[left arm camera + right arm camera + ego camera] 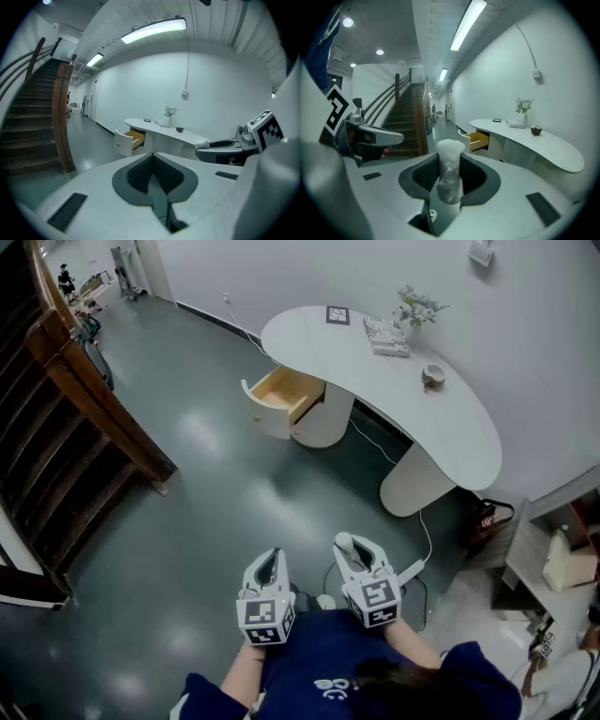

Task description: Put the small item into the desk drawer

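A wide grey polished floor [216, 512] takes up most of the room, with a dark wooden staircase [66, 427] running along its left side. Against the far wall stands a long curved white desk [441, 418]. From its left pedestal a white drawer with a pale wooden inside [281, 395] stands pulled out, its open top showing.

The person stands well back from it, holding both tools low in front of the body and angled a little downward. The left tongs [272, 559] are closed pad to pad on nothing. The right tongs [352, 547] are clamped partway on the small white frosted cylinder [450, 168], which stands on end between the pads with its top poking clear above them.

The drawer lies ahead and slightly to the left of both tongs, well apart from them across open floor. I judge the whole gap has yet to be crossed. The right hand carries the item; the left sits a touch more to the drawer's side, free to steady it.

The cylinder's lower end is buried between the pads. From here I cannot tell what, if anything, lies in the drawer. The person's body is cut off at the bottom edge.
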### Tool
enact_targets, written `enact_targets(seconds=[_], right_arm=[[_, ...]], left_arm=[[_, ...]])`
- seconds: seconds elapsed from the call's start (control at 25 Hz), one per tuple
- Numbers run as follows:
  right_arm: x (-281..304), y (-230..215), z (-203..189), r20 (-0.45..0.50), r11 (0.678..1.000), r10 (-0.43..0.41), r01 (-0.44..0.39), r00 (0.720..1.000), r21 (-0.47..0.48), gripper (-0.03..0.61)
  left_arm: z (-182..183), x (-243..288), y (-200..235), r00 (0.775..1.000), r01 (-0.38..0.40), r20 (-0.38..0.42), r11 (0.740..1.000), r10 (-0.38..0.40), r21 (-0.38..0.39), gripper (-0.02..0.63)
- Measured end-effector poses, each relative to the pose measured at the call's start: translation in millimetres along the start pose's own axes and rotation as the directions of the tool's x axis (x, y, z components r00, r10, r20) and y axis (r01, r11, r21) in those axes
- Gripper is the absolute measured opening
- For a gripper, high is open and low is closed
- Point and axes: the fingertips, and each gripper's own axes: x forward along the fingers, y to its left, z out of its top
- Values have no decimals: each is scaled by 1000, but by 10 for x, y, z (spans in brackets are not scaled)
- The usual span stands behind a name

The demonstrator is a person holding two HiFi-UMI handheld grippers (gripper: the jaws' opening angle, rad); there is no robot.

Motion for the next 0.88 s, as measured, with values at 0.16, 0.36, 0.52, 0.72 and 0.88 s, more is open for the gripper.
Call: enact_targets(seconds=[0.16,0.36,0.52,0.72,0.88], right_arm=[[201,2,9,-7,1000,-9,9,1000,15,130],[495,-54,74,-17,998,-38,39,999,55,132],[784,-83,174,-18,996,-62,63,998,62,133],[1129,-133,299,-15,990,-113,114,994,89,133],[1309,-130,357,-19,983,-148,149,989,111,133]], left_arm=[[82,152,141,1000,22,0,1000,-22,11,3],[266,433,390,999,47,11,998,-47,29,3],[387,673,685,998,54,11,998,-54,17,3],[520,960,986,996,94,5,995,-94,44,3],[623,1124,1155,991,130,-7,990,-130,59,3]])
